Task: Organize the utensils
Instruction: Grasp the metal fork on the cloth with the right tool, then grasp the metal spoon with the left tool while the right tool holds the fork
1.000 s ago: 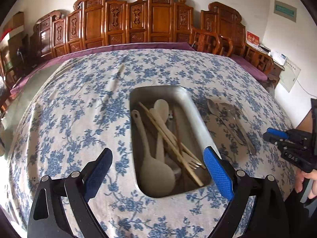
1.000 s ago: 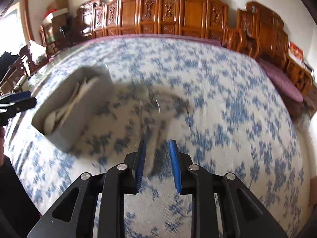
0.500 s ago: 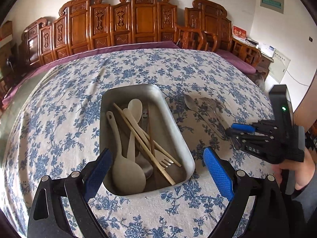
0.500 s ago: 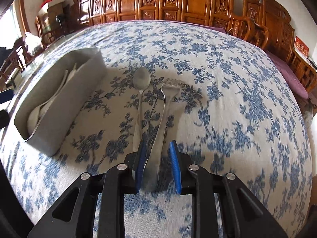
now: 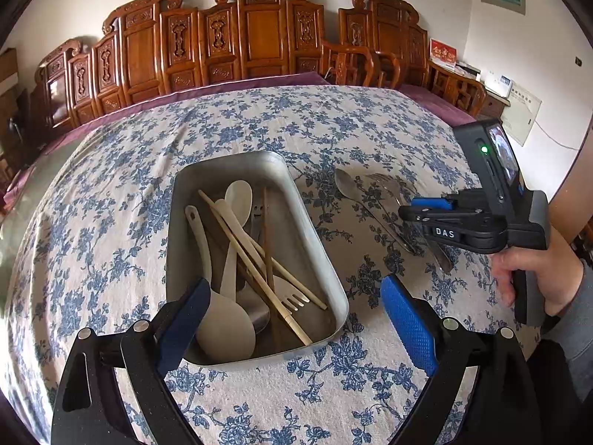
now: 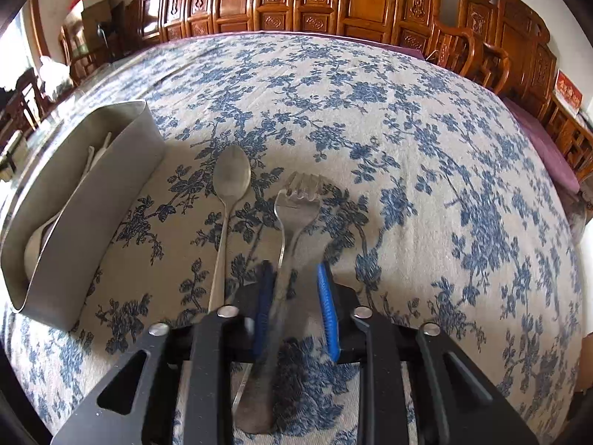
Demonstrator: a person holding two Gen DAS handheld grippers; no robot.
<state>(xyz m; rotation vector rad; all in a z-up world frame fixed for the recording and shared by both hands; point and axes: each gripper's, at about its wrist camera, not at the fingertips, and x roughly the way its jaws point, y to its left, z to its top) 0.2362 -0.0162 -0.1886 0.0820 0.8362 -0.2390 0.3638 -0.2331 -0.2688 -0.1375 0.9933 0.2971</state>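
Observation:
A steel tray on the flowered cloth holds pale plastic spoons, a pale fork and wooden chopsticks. My left gripper hangs open and wide above the tray's near end, holding nothing. To the right of the tray lie a metal spoon and a metal fork, side by side. My right gripper is low over the fork's handle, which lies between its blue pads. Its jaws are closing, and a gap still shows at the right pad. The left wrist view shows that gripper in a person's hand.
The tray's wall stands just left of the spoon. Carved wooden chairs line the far side of the table. Bare flowered cloth stretches beyond and to the right of the fork.
My right gripper has come down and forward over the fork, so the handle now lies between narrower jaws. The left gripper has drifted right along the tray, still open.

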